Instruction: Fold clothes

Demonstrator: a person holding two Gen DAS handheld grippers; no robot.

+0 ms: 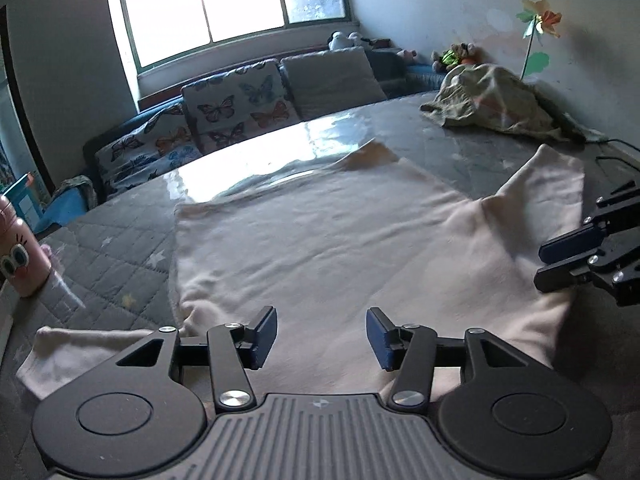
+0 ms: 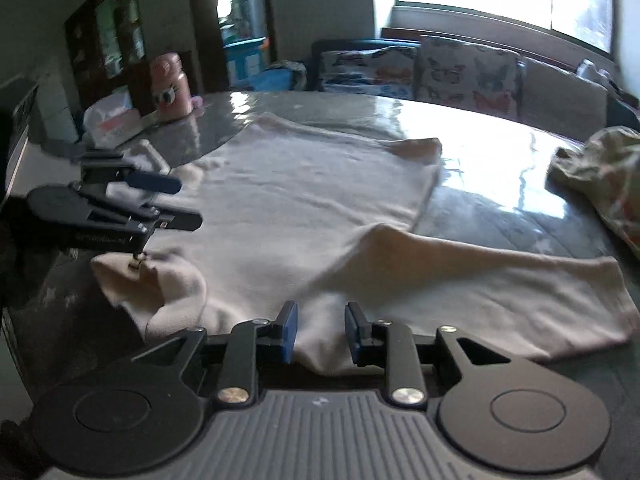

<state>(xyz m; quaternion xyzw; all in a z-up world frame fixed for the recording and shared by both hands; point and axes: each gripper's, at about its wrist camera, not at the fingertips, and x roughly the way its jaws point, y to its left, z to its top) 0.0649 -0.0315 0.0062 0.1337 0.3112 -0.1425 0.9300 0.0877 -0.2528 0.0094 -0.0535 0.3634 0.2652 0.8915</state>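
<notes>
Both tongs are hanging wide apart over the pale cream long-sleeved cotton top (image 1: pixel 320 232) spread on the grey quilted table (image 1: pixel 120 252): left tongs (image 1: pixel 321 336), right tongs (image 2: pixel 321 332) gripping nothing.

I can't read any text, brand or number from here. The left gripper (image 2: pixel 176 200) carries embossed lettering on its side, but it's too dark and blurred to make out.

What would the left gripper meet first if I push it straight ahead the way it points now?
Most likely the cream shirt spread on the table: the open left gripper points low across its body. Beyond lies the glossy table. The gripper's height above the cloth is unclear.
</notes>
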